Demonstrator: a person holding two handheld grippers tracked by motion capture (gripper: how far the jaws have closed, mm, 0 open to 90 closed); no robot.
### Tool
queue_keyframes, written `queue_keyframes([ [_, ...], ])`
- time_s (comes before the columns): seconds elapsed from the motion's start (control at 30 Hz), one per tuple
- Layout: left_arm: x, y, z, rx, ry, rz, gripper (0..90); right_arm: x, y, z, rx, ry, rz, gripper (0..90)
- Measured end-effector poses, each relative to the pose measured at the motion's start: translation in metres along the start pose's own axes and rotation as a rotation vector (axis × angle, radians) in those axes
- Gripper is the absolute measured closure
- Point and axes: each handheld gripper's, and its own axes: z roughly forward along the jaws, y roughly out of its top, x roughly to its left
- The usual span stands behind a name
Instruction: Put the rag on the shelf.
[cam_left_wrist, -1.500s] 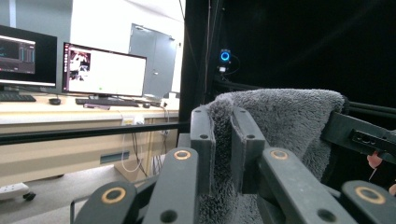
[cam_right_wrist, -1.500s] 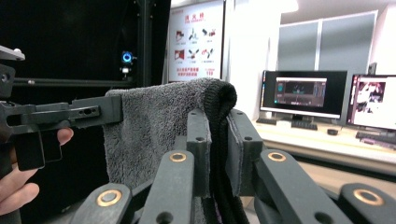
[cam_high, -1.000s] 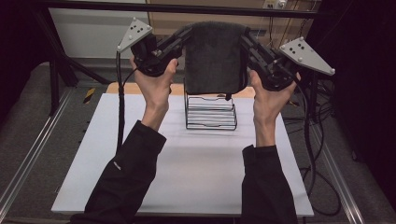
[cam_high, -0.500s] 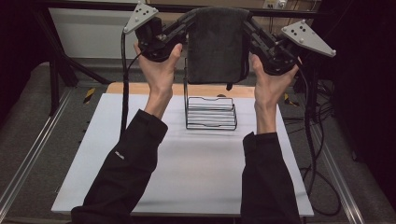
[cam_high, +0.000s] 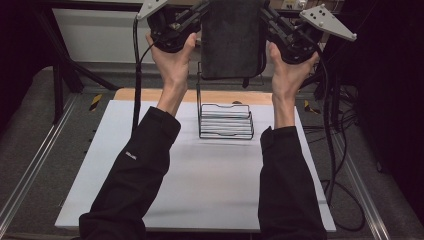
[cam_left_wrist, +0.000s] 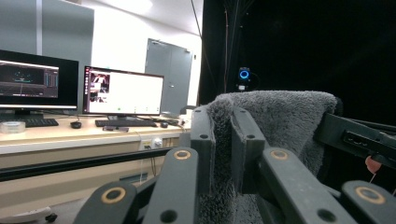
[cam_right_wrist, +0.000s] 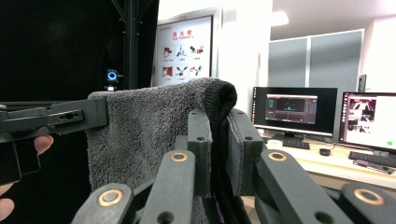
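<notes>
– Where is the towel, and what room is around it?

– I hold the dark grey towel (cam_high: 232, 37) high above the white table (cam_high: 200, 190), well clear of the black wire rack (cam_high: 226, 121) below. My left gripper (cam_left_wrist: 223, 140) is pinched shut on its left edge, my right gripper (cam_right_wrist: 219, 140) on its right edge.

– Anything hidden?

– The towel's top runs out of the high view, and it covers the rack's tall back frame. The rack's slots look empty.
</notes>
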Motion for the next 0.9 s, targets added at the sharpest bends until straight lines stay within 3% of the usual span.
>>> queue_keyframes([
  [0.13,0.004,0.001,0.006,0.004,0.009,0.005,80.9,-0.003,0.001,0.007,0.008,-0.002,-0.012,81.4],
  [0.33,0.012,-0.002,0.013,0.008,0.002,-0.024,80.9,-0.009,-0.002,0.014,0.015,-0.001,-0.009,81.4],
  [0.67,0.024,-0.018,0.023,0.049,0.013,-0.005,80.8,-0.017,-0.016,0.024,0.058,-0.008,-0.002,81.5],
  [0.9,0.031,-0.03,0.022,0.081,-0.004,0.006,80.8,-0.019,-0.025,0.022,0.097,-0.013,-0.016,81.4],
])
